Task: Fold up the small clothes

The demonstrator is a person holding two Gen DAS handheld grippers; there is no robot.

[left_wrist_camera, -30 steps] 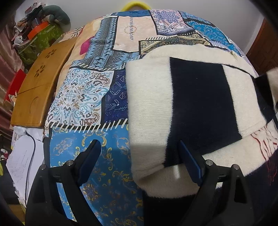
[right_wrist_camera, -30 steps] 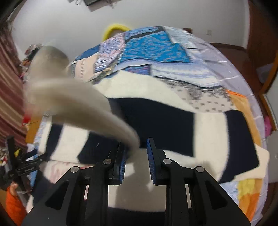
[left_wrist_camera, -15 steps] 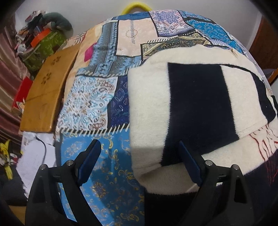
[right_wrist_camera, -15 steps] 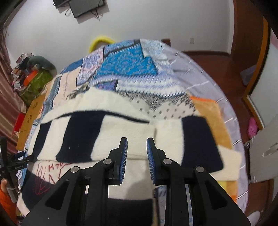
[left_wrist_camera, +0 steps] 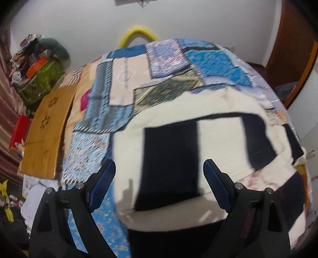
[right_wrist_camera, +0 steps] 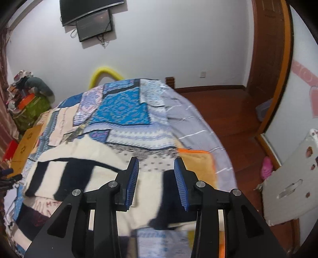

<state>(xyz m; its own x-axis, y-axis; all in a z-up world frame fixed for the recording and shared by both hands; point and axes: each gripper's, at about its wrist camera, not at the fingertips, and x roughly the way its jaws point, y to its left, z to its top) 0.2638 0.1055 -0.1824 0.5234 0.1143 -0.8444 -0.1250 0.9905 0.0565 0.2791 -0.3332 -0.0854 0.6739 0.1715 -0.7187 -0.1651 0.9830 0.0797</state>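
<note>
Cream and navy wool fills the lower part of the left wrist view: the striped sweater (left_wrist_camera: 190, 158) lies flat on the patchwork quilt (left_wrist_camera: 123, 93), its sleeve folded across the body. The left gripper (left_wrist_camera: 159, 174) hangs above it with its jaws spread wide, nothing between the blue pads (left_wrist_camera: 102, 182) but the garment far beneath; the left pad shows over the sweater's left edge where cream meets blue quilt, the right pad over the cream band just right of the broad navy stripe. The tool tilts steeply down toward the bed, clear of the cloth (the whole frame is smeared, so fine detail is lost). A wooden lap tray (left_wrist_camera: 45, 135) sits at the bed's left edge, with a green bag (left_wrist_camera: 39, 83) beyond it and a yellow hoop (left_wrist_camera: 139, 33) against the white wall.

In the right wrist view the sweater (right_wrist_camera: 79, 174) stretches from the left edge across to below the tool, its folded sleeve end with a navy band lying between and under the fingers. The right gripper (right_wrist_camera: 157, 182) is parted partway, its jaws having just been opening, and they pinch nothing; the cloth lies on the bed below them, untouched. This tool slants less steeply, looking over the quilt (right_wrist_camera: 123, 107) toward the far wall, where two dark screens (right_wrist_camera: 89, 17) hang. An orange cushion (right_wrist_camera: 200, 164) lies just beyond the sleeve, and wooden floor (right_wrist_camera: 228, 111) runs along the right.
</note>
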